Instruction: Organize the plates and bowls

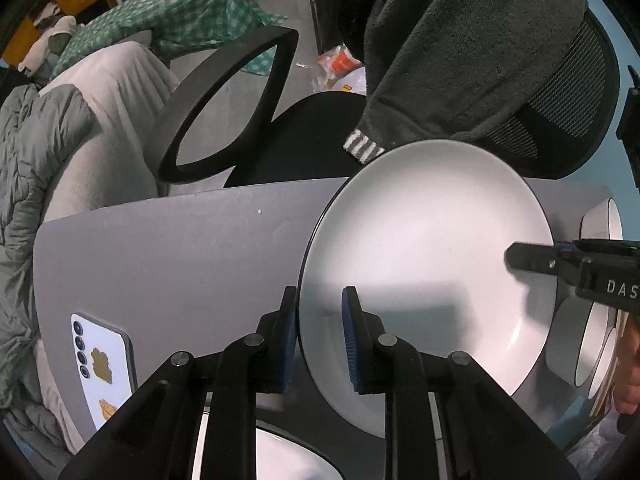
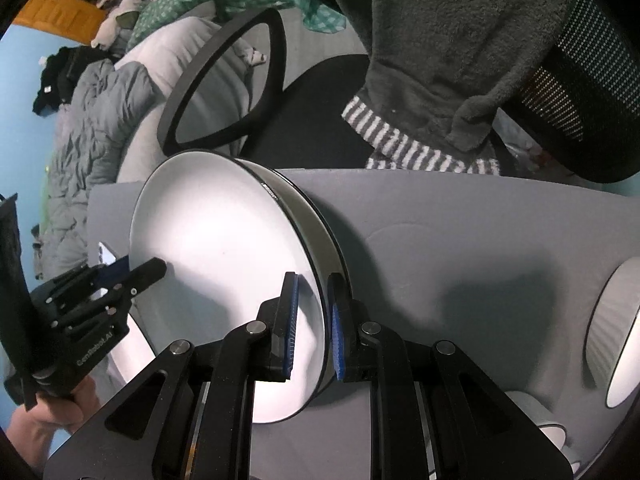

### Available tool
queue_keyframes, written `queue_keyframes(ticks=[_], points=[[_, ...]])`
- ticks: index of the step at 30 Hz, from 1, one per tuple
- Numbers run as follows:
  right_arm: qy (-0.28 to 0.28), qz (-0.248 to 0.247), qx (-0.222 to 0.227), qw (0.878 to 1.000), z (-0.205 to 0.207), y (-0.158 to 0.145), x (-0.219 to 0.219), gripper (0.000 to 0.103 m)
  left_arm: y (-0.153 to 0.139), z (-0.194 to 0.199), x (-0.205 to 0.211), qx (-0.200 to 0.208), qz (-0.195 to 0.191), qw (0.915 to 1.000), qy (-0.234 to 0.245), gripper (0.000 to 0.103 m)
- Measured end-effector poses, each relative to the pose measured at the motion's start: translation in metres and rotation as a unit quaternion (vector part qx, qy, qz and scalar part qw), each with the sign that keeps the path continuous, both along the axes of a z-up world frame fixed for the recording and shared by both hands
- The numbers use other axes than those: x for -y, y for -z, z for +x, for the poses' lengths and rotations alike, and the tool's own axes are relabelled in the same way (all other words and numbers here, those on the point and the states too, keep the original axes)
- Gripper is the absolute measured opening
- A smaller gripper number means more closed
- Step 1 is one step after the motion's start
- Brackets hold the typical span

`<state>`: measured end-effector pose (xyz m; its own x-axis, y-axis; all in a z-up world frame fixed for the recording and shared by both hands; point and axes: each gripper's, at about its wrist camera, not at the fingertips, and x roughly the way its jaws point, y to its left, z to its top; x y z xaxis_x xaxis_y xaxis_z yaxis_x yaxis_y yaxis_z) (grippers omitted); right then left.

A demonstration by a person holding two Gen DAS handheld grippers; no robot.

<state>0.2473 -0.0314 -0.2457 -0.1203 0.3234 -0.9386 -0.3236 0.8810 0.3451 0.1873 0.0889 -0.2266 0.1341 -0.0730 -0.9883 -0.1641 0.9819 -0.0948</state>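
The white plate (image 1: 424,256) hung between the two claws, each gripping an opposite side of its dark-edged rim, so the line joining the grips ran across the plate's full width. The left gripper (image 1: 320,332) stood narrow, its blue pads (image 1: 349,336) closed over the plate's left edge; in the right wrist view the right gripper (image 2: 312,320) was likewise narrow, pinching the right edge with one finger on the white face and the other on the underside. Neither hand was nearer: both sat on the plate at once. The plate lay over the grey table (image 1: 180,248), its face roughly level with the tabletop, and whether its base rested on the surface or hung just above it could not be told. A second white dish (image 1: 280,456) showed below the left claw, and ribbed white bowls (image 2: 616,328) stood well apart to the right. A phone (image 1: 104,364) lay near the table's left edge. Any set-down would probably need both grips lowered together, keeping the plate level.
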Motion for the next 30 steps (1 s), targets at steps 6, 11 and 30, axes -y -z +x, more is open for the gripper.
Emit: queue_keyframes(ticks=[6, 11, 30], points=[[-0.003, -0.015, -0.021, 1.000, 0.000, 0.000, -0.004, 0.027, -0.003, -0.001, 0.000, 0.003, -0.002, 1.0000, 0.009, 0.021], [-0.001, -0.019, -0.025, 1.000, -0.001, -0.006, -0.007, 0.043, -0.005, -0.003, -0.002, 0.004, -0.004, 0.9999, 0.009, 0.026], [-0.001, -0.063, 0.019, 0.998, -0.022, -0.031, -0.010, 0.054, -0.033, -0.051, -0.035, 0.028, -0.023, 0.9992, -0.013, 0.053]])
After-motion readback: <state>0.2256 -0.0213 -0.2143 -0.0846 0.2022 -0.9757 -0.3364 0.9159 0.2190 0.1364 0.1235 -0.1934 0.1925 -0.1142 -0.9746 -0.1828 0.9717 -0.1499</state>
